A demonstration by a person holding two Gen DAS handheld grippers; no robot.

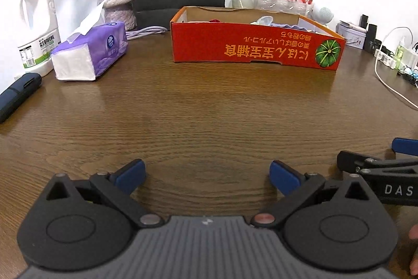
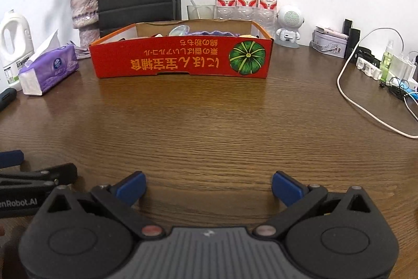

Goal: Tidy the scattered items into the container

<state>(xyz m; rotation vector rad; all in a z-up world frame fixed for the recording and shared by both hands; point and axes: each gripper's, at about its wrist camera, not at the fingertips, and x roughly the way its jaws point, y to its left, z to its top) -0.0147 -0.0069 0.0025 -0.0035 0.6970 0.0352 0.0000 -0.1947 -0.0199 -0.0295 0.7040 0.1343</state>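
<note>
Lower frame: left gripper (image 1: 207, 174) and right gripper (image 2: 209, 186) both released, blue pads spread, nothing held, low over the wooden table (image 2: 209, 127). Upper centre: red cardboard box (image 2: 180, 58) holding several items. Upper left: tissue pack (image 2: 48, 69).

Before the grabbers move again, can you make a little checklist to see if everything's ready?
1. Left gripper open and empty: ok.
2. Right gripper open and empty: ok.
3. Red box upright, top open: ok.
4. Things already inside the box: ok, a purple cloth and a clear plastic piece peek over the rim.
5. Scattered items left on the wooden table in front of the box: cannot tell, none show here.
6. Grippers apart from each other: ok, side by side, not touching.
</note>
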